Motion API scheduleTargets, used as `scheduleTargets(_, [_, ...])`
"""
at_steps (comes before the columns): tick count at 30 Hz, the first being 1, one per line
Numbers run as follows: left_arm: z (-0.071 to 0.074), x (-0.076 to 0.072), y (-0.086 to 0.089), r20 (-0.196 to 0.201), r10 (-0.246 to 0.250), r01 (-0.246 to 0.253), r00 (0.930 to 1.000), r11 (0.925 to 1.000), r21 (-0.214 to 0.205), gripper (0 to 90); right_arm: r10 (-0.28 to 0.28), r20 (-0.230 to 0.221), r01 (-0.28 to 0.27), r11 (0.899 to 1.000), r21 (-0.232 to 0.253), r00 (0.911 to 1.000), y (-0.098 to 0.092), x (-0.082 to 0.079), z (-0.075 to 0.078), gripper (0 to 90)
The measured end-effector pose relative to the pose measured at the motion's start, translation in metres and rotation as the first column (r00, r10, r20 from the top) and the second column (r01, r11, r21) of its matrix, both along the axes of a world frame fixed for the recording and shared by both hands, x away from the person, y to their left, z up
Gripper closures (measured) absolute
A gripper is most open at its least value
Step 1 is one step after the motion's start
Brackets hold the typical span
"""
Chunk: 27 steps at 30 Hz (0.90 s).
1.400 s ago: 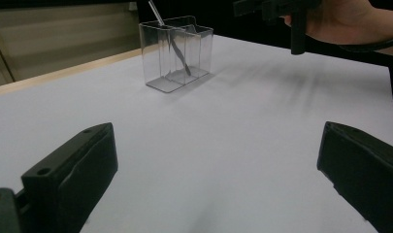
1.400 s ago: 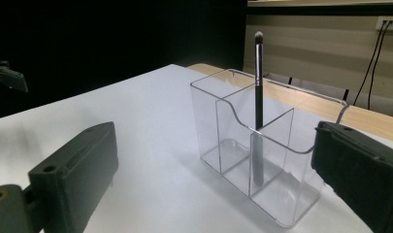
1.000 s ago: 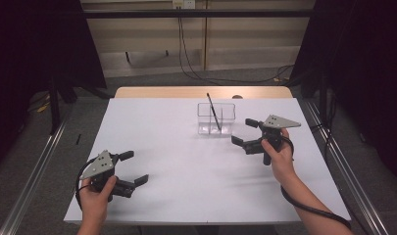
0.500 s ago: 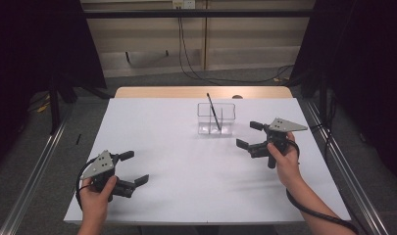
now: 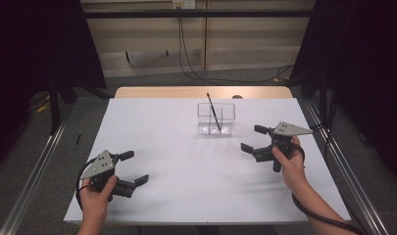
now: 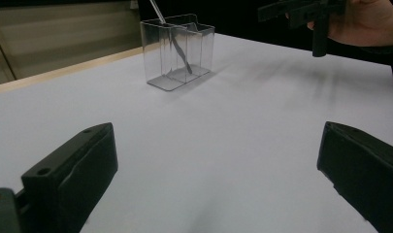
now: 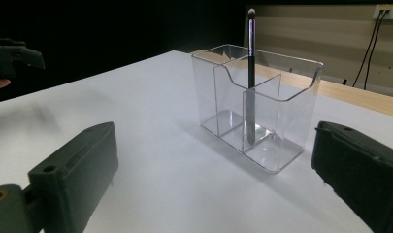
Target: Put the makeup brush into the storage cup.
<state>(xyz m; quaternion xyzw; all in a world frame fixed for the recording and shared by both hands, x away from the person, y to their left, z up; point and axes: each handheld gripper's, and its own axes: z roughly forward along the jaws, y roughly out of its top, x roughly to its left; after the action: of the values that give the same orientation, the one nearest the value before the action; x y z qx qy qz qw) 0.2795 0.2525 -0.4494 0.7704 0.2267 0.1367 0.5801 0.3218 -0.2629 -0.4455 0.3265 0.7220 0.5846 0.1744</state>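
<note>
A clear plastic organizer (image 5: 216, 120) with compartments stands at the back middle of the white table (image 5: 176, 147). A thin dark makeup brush (image 5: 212, 110) leans upright in it. My right gripper (image 5: 250, 137) hovers open and holds nothing, a little right of and nearer than the organizer. At the table's front left my left gripper (image 5: 137, 167) is also open, nothing in it. The right gripper view has the organizer (image 7: 257, 107) and brush (image 7: 251, 73) just ahead of my wide jaws (image 7: 216, 179). Farther off, the left gripper view shows the organizer (image 6: 177, 51) and the right gripper (image 6: 305, 9).
A wooden strip (image 5: 201, 92) runs along the table's far edge. Metal rails (image 5: 34, 166) flank both sides on the floor, and cables (image 5: 196, 68) trail behind the table. The table surface spreads white and flat between the two grippers.
My right gripper has drifted a little to the right and toward the person, away from the organizer, staying open. The left gripper has not moved.
</note>
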Motion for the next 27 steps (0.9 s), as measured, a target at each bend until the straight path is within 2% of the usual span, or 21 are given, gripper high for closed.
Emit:
scheduleTargets(11, [0.0, 0.0, 0.0, -0.001, 0.001, -0.001, 1.0, 1.0, 0.0, 0.9, 0.005, 0.002, -0.005, 1.0, -0.024, 1.0, -0.004, -0.006, -0.001, 2.7])
scheduleTargets(27, [0.0, 0.0, 0.0, 0.002, 0.0, 0.0, 1.0, 1.0, -0.001, 0.9, 0.005, -0.003, -0.005, 1.0, -0.019, 1.0, -0.01, -0.017, -0.003, 2.8])
